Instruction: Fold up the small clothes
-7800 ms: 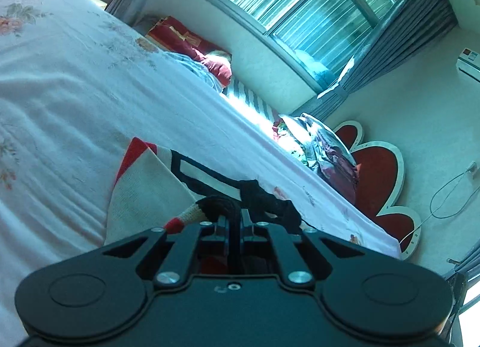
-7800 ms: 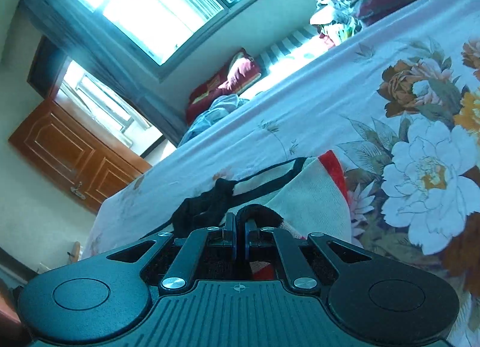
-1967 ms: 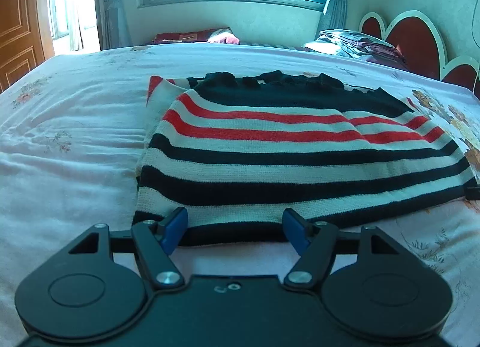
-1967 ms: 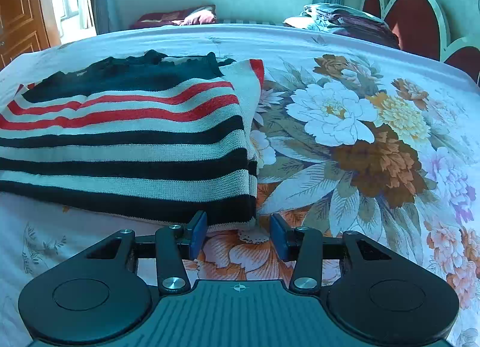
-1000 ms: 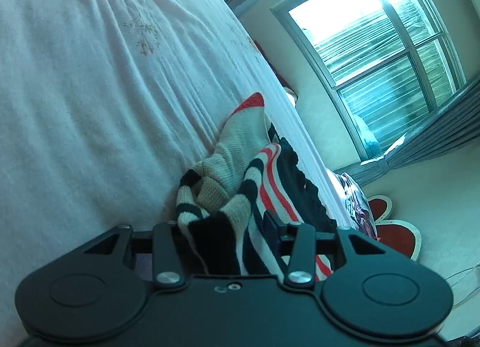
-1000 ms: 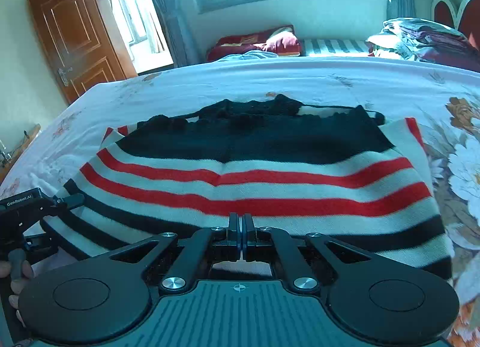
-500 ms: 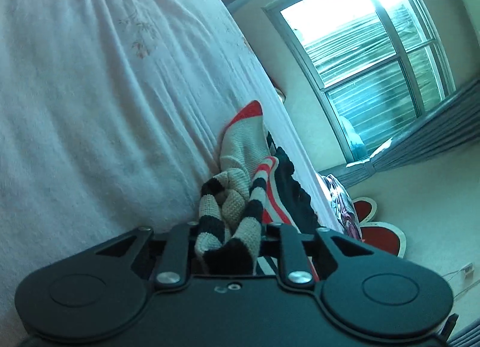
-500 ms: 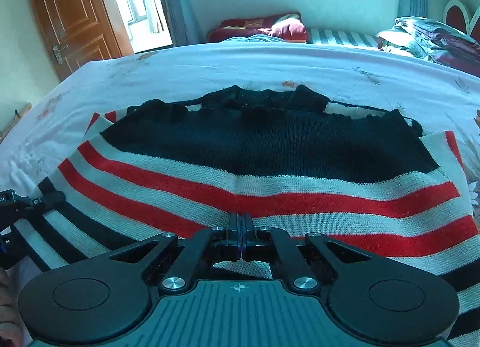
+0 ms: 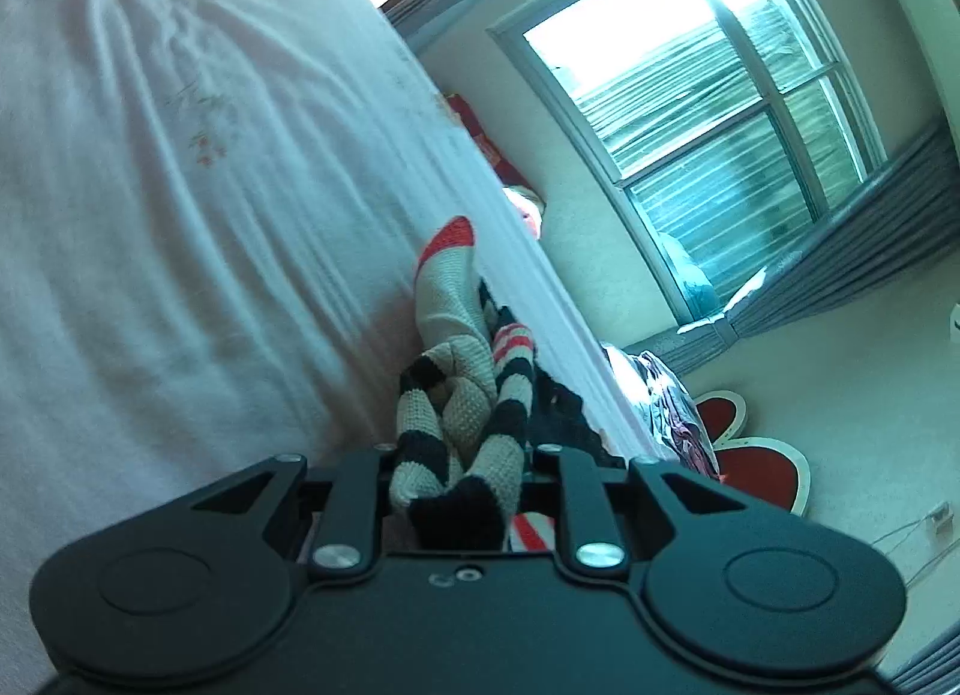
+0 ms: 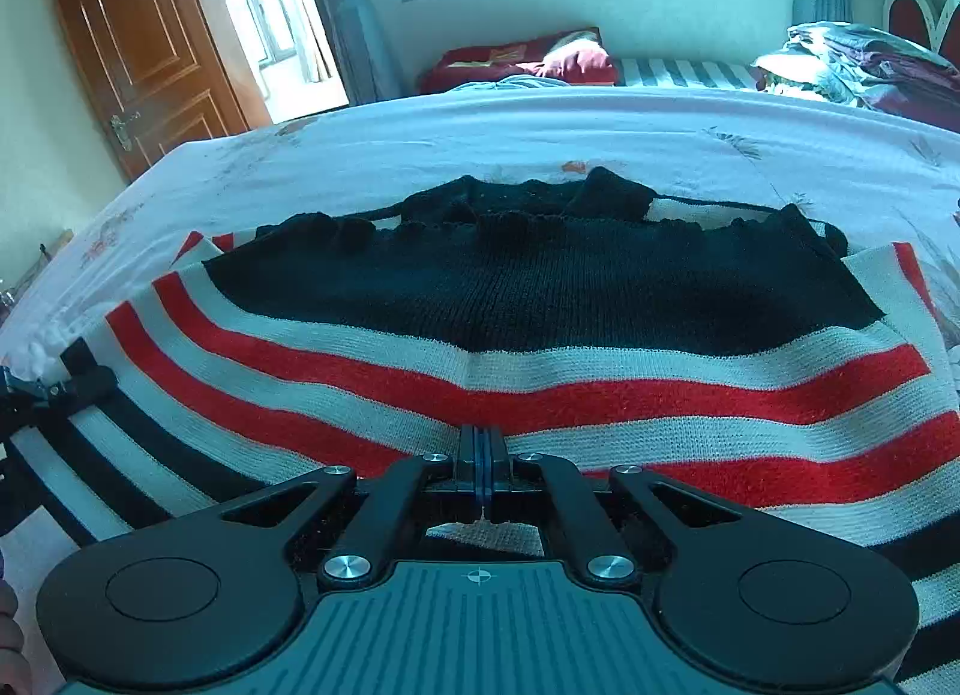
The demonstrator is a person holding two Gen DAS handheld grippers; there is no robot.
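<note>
A knitted sweater (image 10: pixel 540 299) with black, white and red stripes lies spread on the bed. My right gripper (image 10: pixel 480 455) is shut, pinching the sweater's near hem at its middle. My left gripper (image 9: pixel 459 485) is shut on a bunched fold of the sweater (image 9: pixel 468 395) at its left edge; the striped cloth fills the space between the fingers. The left gripper also shows in the right wrist view (image 10: pixel 54 389), at the sweater's left side.
The bed (image 10: pixel 420 155) is covered with a white floral sheet. A wooden door (image 10: pixel 144 47) stands at the back left. Red pillows (image 10: pixel 528 62) lie under the window, and a pile of clothes (image 10: pixel 858 59) sits at the back right by a red headboard (image 9: pixel 756 473).
My left gripper has closed onto the bunched left edge of the sweater. My right gripper, shut on the hem, has pushed forward over the sweater toward its black upper part.
</note>
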